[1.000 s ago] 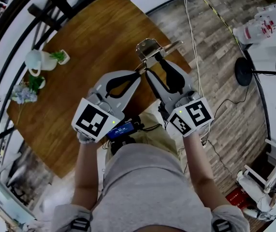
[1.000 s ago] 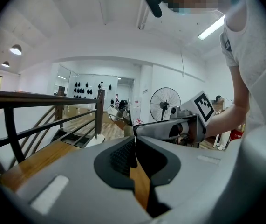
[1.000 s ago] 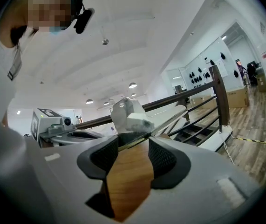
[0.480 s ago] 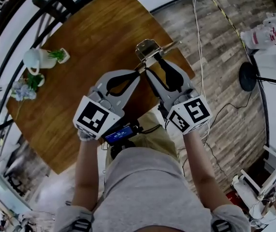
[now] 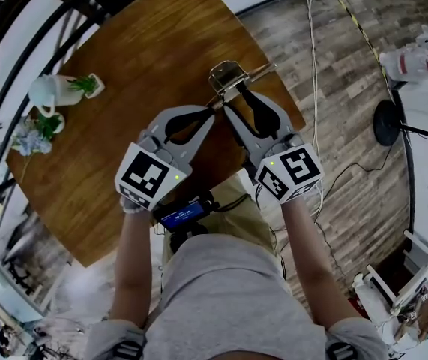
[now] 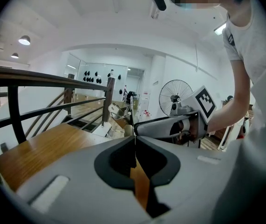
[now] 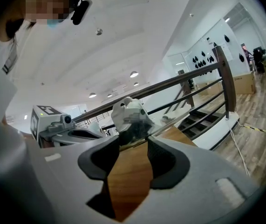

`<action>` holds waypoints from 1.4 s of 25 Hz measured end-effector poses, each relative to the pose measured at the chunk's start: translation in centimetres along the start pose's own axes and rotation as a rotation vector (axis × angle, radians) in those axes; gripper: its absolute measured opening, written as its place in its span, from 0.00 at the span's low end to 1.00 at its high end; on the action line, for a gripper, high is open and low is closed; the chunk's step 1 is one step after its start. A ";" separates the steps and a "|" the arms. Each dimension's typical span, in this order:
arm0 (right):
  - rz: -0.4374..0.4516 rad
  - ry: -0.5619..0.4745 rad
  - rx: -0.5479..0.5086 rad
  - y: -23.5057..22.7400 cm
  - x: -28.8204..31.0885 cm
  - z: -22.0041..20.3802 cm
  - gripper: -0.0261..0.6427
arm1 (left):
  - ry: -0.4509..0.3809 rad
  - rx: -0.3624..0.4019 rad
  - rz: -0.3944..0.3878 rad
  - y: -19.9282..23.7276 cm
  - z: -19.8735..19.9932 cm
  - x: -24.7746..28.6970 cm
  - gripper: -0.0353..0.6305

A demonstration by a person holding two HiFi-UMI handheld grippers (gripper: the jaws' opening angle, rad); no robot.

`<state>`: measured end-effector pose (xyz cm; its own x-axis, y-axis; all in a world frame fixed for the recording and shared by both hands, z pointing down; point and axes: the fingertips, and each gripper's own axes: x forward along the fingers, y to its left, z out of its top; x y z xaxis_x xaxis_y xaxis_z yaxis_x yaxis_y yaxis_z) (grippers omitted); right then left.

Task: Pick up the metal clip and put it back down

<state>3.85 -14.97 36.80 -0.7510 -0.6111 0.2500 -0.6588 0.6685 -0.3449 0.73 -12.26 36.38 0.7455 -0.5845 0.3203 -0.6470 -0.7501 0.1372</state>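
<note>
The shiny metal clip (image 5: 227, 76) hangs just above the wooden table (image 5: 146, 43), near its right edge, held between both grippers. My right gripper (image 5: 236, 97) has the clip's body (image 7: 129, 115) between its wide-set pads. Its jaws have just been closing on it. My left gripper (image 5: 215, 108) comes in from the left, with its jaws shut on a thin metal strip of the clip (image 6: 133, 133). In the left gripper view only that thin edge shows at the jaw tips. The right gripper (image 6: 179, 125) lies beyond it.
A white pitcher with a plant (image 5: 58, 92) and some flowers (image 5: 35, 139) stand at the table's left side. A dark railing (image 5: 19, 36) curves past the table's far edge. Wooden floor, cables (image 5: 312, 66) and a fan's base (image 5: 384, 120) lie to the right.
Both grippers have come down a little toward the table with the clip between them. Their holds look the same.
</note>
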 end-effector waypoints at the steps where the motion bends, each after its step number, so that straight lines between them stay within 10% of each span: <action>1: 0.000 0.006 0.004 -0.3 0.2 -0.3 0.31 | 0.006 -0.007 0.003 0.2 -0.3 0.2 0.09; 35: 0.009 0.192 0.114 -7.6 8.0 -6.4 0.29 | 0.136 -0.158 0.040 7.3 -7.1 6.6 0.09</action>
<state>2.54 -22.22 47.21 -0.7584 -0.5064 0.4104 -0.6513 0.6148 -0.4449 -0.21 -19.38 46.19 0.6974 -0.5573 0.4507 -0.7004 -0.6631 0.2639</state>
